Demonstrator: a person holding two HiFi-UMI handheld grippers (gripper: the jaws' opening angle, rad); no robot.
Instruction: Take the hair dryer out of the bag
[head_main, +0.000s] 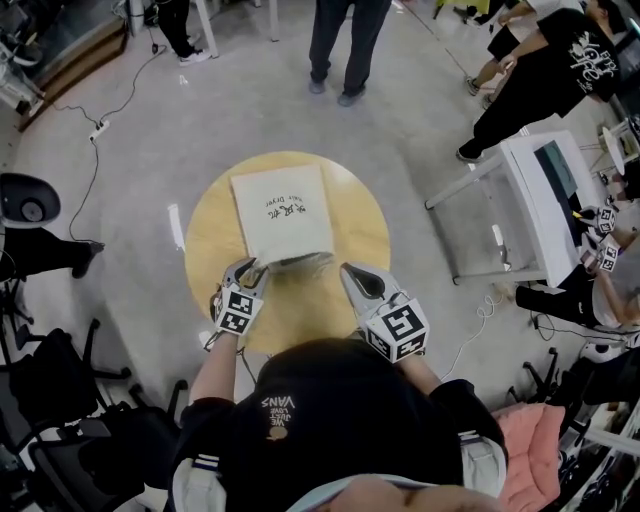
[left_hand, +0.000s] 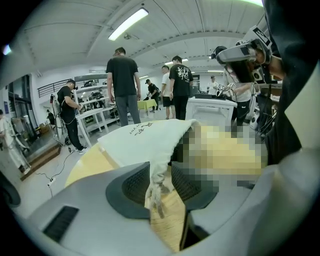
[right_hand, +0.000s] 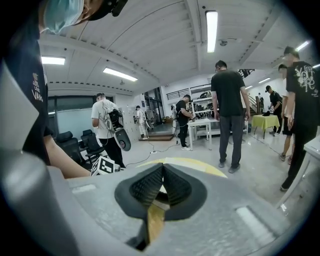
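Observation:
A white drawstring bag (head_main: 283, 210) with dark print lies flat on the round wooden table (head_main: 215, 240), its gathered mouth (head_main: 300, 262) toward me. No hair dryer shows; the cloth hides whatever is inside. My left gripper (head_main: 250, 268) is at the mouth's left corner. In the left gripper view the left gripper (left_hand: 161, 170) stands open, with the bag (left_hand: 150, 140) just ahead and its knotted cord end (left_hand: 155, 192) hanging loose between the jaws. My right gripper (head_main: 348, 270) sits at the mouth's right corner, shut with nothing in it (right_hand: 162, 170).
A white desk (head_main: 540, 190) with a screen stands to the right of the table. Black office chairs (head_main: 60, 370) crowd the left. Several people stand around, one (head_main: 345, 40) just beyond the table. A cable with a power strip (head_main: 98, 130) lies on the floor at left.

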